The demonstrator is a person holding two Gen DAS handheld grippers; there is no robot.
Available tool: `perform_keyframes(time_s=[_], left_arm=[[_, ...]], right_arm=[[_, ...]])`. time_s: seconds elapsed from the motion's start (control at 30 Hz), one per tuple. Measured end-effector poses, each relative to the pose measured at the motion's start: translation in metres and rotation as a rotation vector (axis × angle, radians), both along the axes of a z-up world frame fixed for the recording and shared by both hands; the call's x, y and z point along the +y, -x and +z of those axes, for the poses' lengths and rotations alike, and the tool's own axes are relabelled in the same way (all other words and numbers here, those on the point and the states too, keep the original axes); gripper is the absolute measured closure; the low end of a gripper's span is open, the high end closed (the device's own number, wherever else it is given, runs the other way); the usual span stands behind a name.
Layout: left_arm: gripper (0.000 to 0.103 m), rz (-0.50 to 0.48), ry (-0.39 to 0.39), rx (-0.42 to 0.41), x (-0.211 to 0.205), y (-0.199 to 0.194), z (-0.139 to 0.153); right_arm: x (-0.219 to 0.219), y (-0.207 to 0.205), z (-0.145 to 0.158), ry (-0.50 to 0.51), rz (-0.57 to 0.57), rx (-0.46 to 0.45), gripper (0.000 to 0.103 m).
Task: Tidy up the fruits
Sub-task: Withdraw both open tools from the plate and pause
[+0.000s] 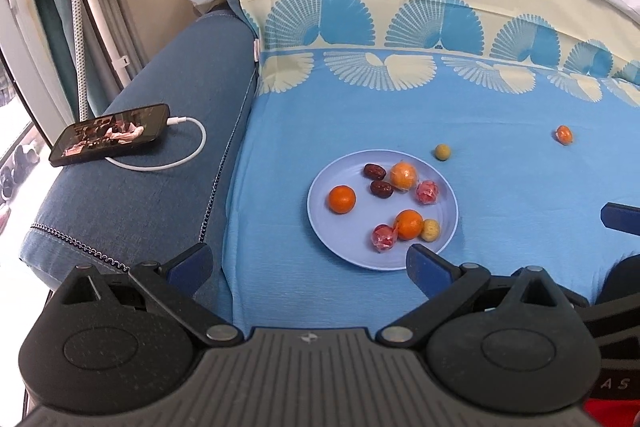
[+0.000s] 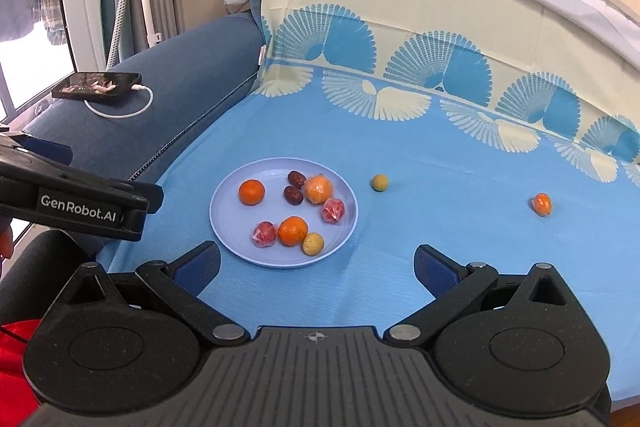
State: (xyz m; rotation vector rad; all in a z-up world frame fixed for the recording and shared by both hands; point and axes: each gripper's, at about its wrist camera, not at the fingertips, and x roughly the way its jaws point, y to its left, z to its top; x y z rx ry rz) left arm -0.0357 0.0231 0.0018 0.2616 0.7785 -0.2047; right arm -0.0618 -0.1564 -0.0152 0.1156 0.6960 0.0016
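Two fruits are left off the plate (image 2: 224, 227): a green one (image 2: 379, 182) just beside it, an orange one (image 2: 542, 204) well apart. Light, round, prone to roll; best pinched across the middle. Both grippers' fingers (image 2: 434, 269) are held open, empty.

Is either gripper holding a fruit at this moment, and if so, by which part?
Nothing is held. The left gripper and the right gripper both stand open and empty, short of the plate.
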Motion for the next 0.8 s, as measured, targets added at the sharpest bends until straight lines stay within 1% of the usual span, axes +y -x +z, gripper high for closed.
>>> perform_keyframes(time_s=[0.17,0.8], left_arm=[[0.000,-0.003,-0.001,-0.009,-0.0010,0.0025,0.0023],[0.000,-0.003,0.000,0.000,-0.0003,0.0026,0.0019]], right_arm=[[-0.0010,0.0023,0.0009,0.001,-0.009,-0.002,0.001],[0.0009,0.0008,0.0010,0.013,0.003,0.006,0.001]])
